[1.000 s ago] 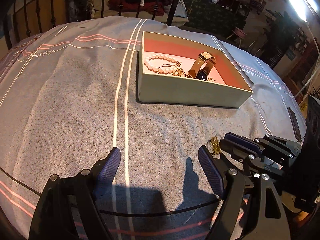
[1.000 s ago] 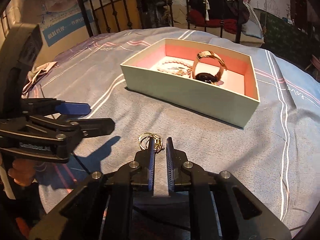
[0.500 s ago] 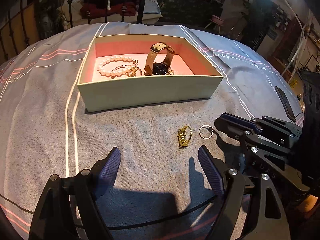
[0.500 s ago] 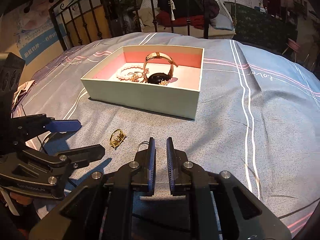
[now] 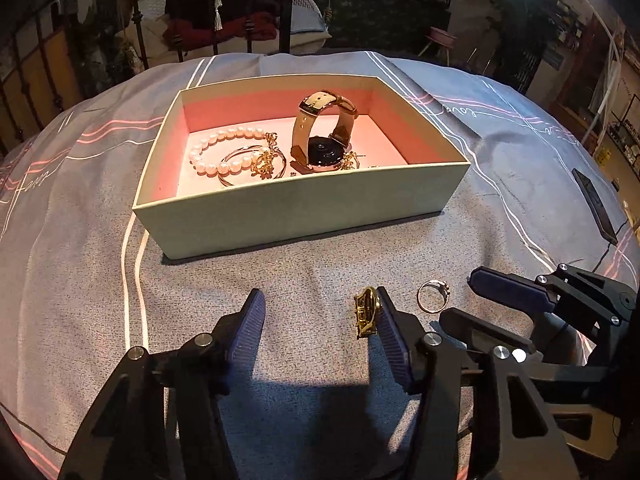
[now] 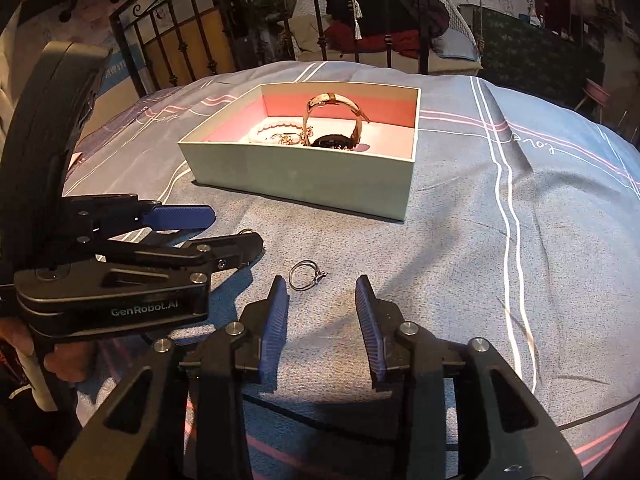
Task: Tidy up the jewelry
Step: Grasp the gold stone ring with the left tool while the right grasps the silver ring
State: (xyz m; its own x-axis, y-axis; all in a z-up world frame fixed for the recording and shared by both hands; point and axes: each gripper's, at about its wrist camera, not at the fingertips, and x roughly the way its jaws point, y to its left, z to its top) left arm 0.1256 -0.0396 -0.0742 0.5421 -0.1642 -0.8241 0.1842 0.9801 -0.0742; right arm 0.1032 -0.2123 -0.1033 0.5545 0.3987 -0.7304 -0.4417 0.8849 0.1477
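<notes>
While the box (image 5: 304, 204) sits on the bed (image 5: 80, 280), two small pieces of jewelry lie on the blanket in front of it. The left hand-held gripper (image 5: 318, 332) is about half open and its jaws are closing. A gold ring (image 5: 366, 312) stands on its edge between them, right against the right-side pad, and the other pad is well apart from it. In the right wrist view that ring is mostly hidden behind the left hand-held gripper.

The right hand-held gripper (image 6: 322, 320) has a narrow gap and its jaws are opening. Nothing is between them. A thin ring (image 6: 306, 274) with a small stone lies flat on the blanket just past the tips, closer to the left-side pad.

Inside the box, which is pink on the inside, are a pearl bracelet (image 5: 220, 152), a thin bangle (image 5: 244, 160) with gold charms, and a watch (image 5: 324, 136) with a tan strap standing up in a loop. A dark phone (image 5: 596, 204) lies on the bed, far to the right.
</notes>
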